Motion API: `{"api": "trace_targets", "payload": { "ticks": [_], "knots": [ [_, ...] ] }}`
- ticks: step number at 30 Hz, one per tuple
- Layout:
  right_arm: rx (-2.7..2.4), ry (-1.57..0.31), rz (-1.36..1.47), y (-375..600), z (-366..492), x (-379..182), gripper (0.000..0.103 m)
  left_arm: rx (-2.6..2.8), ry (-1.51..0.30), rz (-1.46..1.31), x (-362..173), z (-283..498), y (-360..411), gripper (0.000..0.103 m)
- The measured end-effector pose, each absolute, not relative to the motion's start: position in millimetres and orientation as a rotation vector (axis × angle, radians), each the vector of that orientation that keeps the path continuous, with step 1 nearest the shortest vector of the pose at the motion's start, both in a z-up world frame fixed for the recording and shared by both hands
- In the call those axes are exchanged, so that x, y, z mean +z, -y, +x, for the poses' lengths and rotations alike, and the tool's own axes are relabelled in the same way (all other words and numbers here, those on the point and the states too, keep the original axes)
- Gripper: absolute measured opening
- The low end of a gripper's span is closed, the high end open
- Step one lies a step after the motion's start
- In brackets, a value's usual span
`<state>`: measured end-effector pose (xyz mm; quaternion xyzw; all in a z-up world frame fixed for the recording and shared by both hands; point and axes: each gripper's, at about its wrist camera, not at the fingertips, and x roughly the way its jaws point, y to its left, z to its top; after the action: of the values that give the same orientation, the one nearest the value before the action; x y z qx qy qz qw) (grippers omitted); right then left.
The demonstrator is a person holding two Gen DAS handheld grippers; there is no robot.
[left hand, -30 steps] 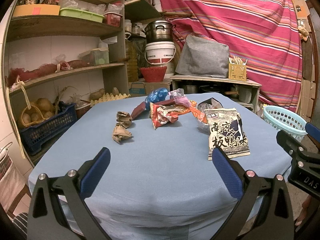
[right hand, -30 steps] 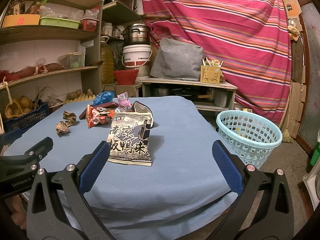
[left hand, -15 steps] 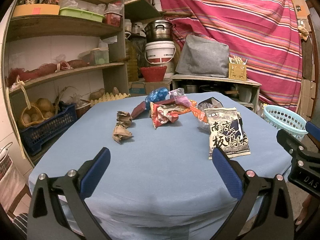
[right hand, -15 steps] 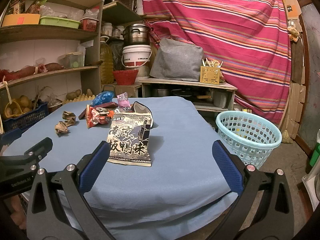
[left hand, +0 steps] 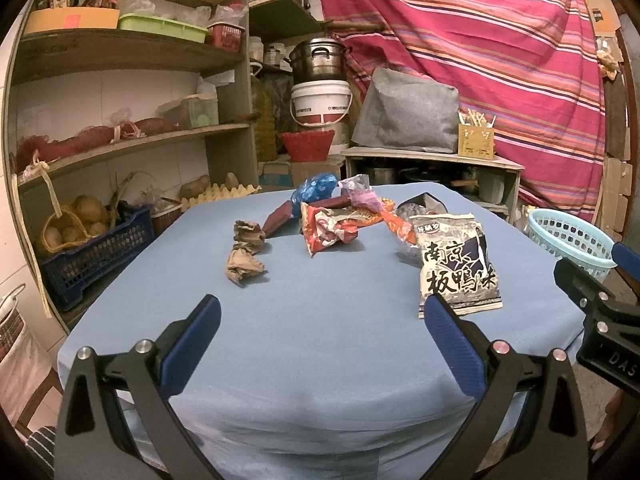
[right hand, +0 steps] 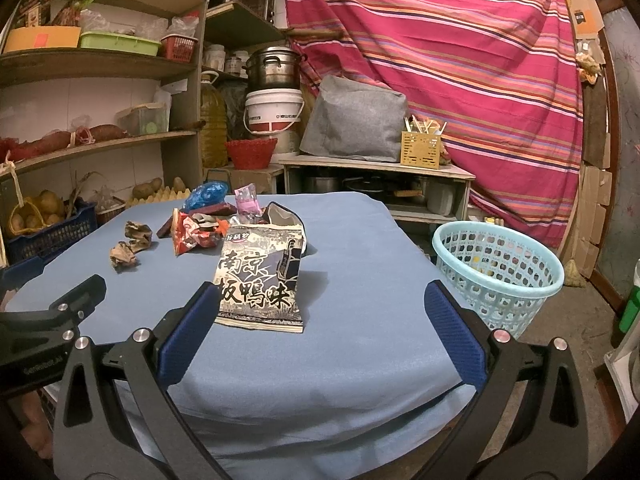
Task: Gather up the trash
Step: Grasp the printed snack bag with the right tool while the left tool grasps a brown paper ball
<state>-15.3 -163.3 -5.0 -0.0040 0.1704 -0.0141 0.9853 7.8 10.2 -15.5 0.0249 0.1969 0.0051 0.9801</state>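
Trash lies on a blue-covered table (left hand: 320, 344). A black-and-white snack bag (left hand: 456, 266) (right hand: 260, 280) lies nearest. Behind it are a red crumpled wrapper (left hand: 326, 230) (right hand: 194, 236), a blue wrapper (left hand: 316, 188), a pink wrapper (right hand: 246, 200) and two brown crumpled paper balls (left hand: 244, 252) (right hand: 130, 246). A light blue mesh basket (right hand: 496, 272) (left hand: 568, 236) stands on the floor right of the table. My left gripper (left hand: 320, 332) is open and empty above the table's near edge. My right gripper (right hand: 320, 320) is open and empty, just short of the snack bag.
Wooden shelves (left hand: 120, 92) with boxes, potatoes and a blue crate (left hand: 92, 252) stand to the left. Behind the table are a low cabinet (right hand: 376, 172) with a grey bag, a white bucket (left hand: 320, 100) under a metal pot, and a striped red curtain (right hand: 460, 60).
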Motion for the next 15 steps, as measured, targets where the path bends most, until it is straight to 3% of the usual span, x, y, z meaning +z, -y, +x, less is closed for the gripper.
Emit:
{"api": "trace_targets", "payload": {
  "ticks": [6, 12, 15],
  "knots": [
    [-0.041, -0.334, -0.014, 167, -13, -4, 0.099, 0.029, -0.392, 0.067, -13, 10, -11, 0.099],
    [-0.018, -0.505, 0.066, 173, 29, -12, 0.099, 0.043, -0.399, 0.072, 0, 27, -20, 0.099],
    [0.003, -0.504, 0.083, 170, 44, -5, 0.099, 0.061, -0.401, 0.076, 7, 39, -28, 0.099]
  ]
}}
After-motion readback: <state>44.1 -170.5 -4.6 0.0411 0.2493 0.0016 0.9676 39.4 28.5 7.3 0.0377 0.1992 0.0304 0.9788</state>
